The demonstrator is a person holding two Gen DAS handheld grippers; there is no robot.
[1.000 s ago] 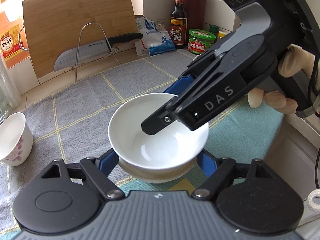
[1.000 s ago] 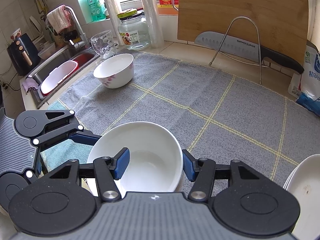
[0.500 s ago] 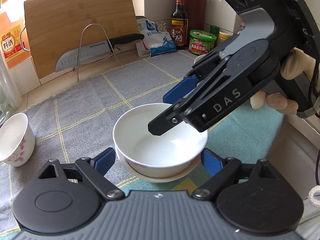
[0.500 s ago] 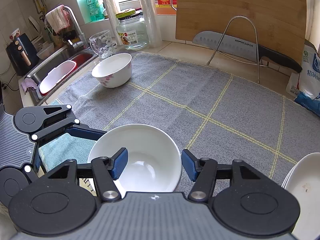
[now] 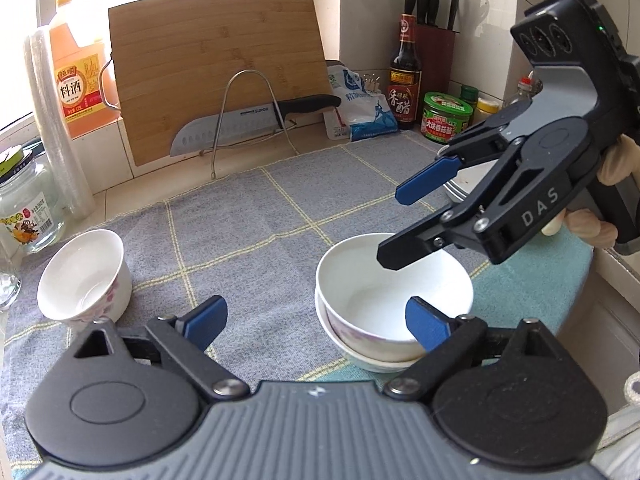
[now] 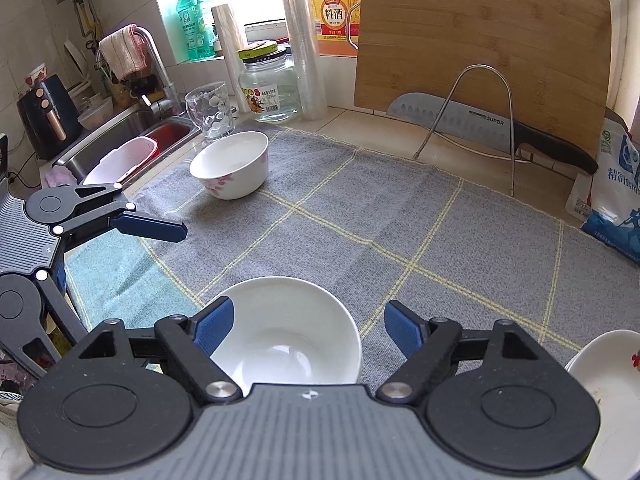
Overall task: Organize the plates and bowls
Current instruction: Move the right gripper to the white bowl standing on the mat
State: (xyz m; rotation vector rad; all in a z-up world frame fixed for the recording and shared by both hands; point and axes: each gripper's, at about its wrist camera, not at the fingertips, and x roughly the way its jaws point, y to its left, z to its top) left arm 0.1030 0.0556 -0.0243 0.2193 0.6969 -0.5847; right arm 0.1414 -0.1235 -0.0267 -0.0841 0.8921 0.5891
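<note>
Both my grippers opening, nothing pinched. Nested white bowls (image 5: pixel 394 304) parked on mat under right gripper (image 6: pixel 308 330). Floral bowl (image 5: pixel 84 276) sits far left, closer to left gripper (image 5: pixel 316 320).

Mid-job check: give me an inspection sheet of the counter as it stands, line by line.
Surface: grey checked cloth over a teal towel on the counter.
Job's things: nested white bowls near the front edge; lone floral bowl towards the sink; plates at the right edge.
Clutter: cutting board, knife on a wire stand, glass jar, glass cup, salt bag, sauce bottle.
Grippers: left gripper opening, beside the nested bowls, nothing held; right gripper opening, pads off the top bowl.
Cables: nothing seen.
Surroundings: sink with basins, tap, window.
</note>
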